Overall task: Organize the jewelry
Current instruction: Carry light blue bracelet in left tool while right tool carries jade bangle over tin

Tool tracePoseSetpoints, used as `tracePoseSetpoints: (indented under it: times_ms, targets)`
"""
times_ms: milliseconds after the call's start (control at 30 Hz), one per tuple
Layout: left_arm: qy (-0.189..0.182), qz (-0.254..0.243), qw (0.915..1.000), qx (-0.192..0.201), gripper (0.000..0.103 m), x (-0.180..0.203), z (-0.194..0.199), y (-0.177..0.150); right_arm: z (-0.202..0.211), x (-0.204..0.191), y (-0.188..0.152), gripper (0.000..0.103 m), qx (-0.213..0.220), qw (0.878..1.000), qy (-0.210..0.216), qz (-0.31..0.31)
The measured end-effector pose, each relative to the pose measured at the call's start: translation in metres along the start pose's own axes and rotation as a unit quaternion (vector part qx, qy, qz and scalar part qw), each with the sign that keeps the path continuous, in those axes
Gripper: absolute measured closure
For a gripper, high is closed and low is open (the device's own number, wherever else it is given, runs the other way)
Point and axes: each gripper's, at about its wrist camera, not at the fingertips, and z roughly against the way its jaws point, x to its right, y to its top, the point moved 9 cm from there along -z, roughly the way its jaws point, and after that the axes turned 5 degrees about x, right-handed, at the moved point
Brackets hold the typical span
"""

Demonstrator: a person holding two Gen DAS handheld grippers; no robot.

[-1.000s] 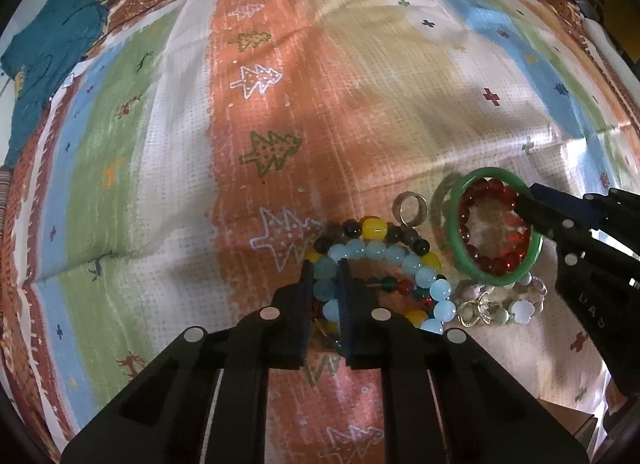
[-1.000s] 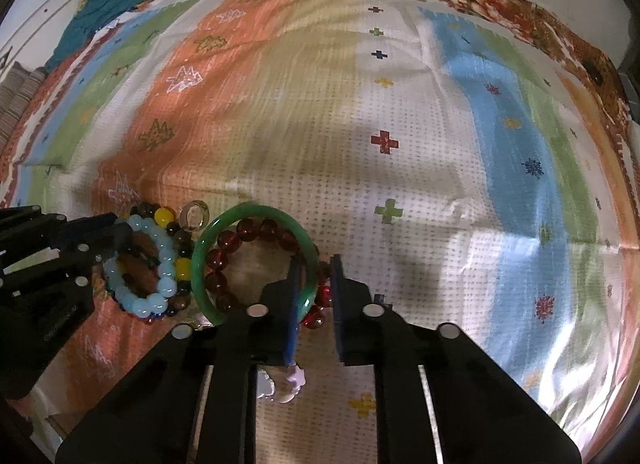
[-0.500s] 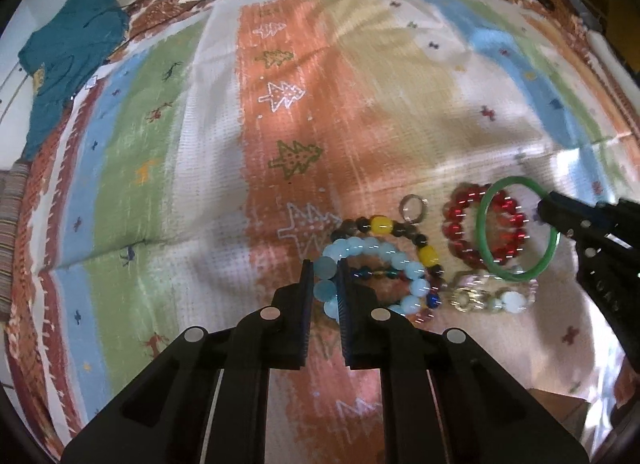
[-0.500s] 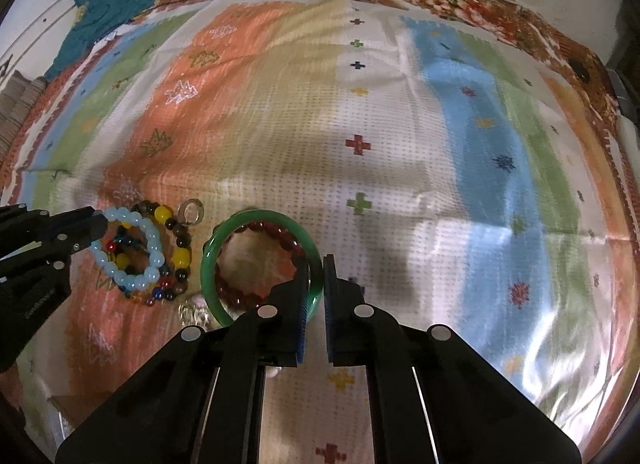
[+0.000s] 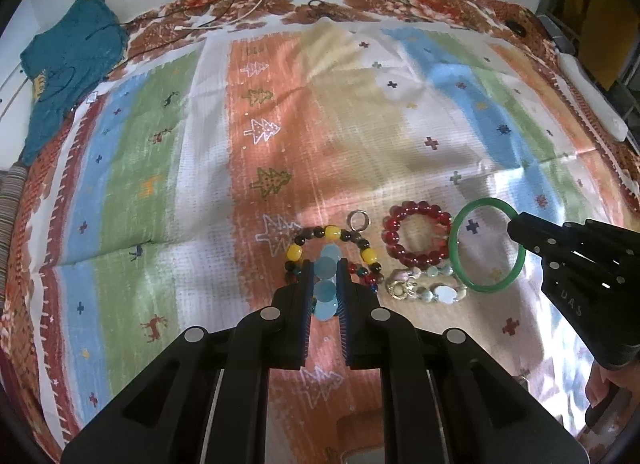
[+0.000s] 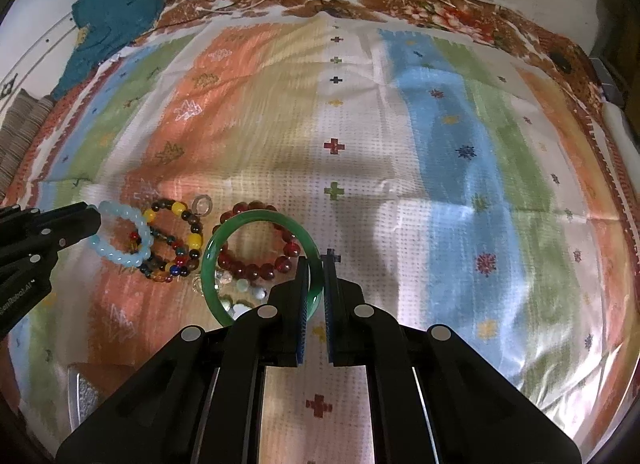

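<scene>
Gripping the pale blue bead bracelet, the left claw was closed; right of it, the right claw pinched the green bangle.

The left gripper reaches forward and low over the cloth, its two black fingers nearly parallel and drawn close together — clamped on the pale blue bead bracelet, whose beads fill the narrow gap between the pads. The right gripper is likewise closed tight, its fingers pinching the rim of the green bangle, which stands out to the left of the tips. From the left wrist view the right gripper enters from the right edge, angled inward — part of the person's hand shows beneath its body.
</scene>
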Motion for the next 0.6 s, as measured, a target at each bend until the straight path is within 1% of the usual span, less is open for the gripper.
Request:
tracePoseSetpoints:
  times_ms: [167,600]
  targets:
    - [-0.014,0.002,0.9998,0.012,0.092,0.005,0.017,0.003,0.011,-0.003,-0.003,0.095,0.007,1.0,0.01,0.004]
    - [-0.041,0.006,0.9984,0.038,0.092,0.017,0.058,-0.005,0.044,-0.007,-0.013,0.095,0.028,0.999,0.026,0.005]
